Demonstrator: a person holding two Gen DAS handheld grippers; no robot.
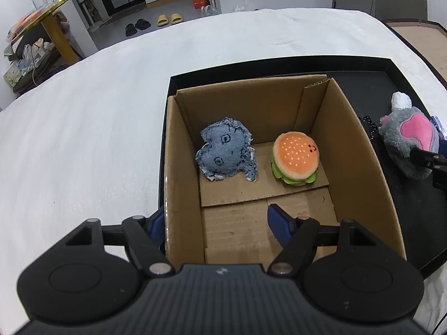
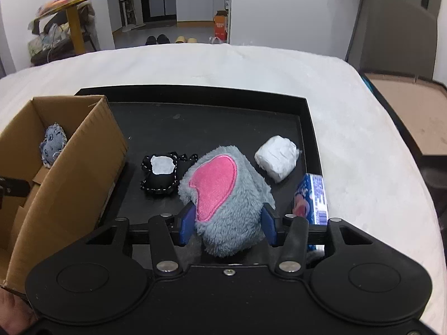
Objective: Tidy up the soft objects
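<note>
The right tool [image 2: 227, 224] grips the grey plush [image 2: 223, 195] over the black tray [image 2: 307, 128], not yet in the box [image 1: 352, 145]. The left tool [image 1: 218, 220] is spread wide, straddling the box's near-left wall. Inside the box sit the denim toy [image 1: 223, 153] and the burger [image 1: 294, 159], so two look sorted. Left on the tray: a black pouch [image 2: 160, 174], a white bundle [image 2: 278, 157] and a blue packet [image 2: 313, 198], partly hidden by the tool. The tray rests on a white bed [image 2: 195, 61].
</note>
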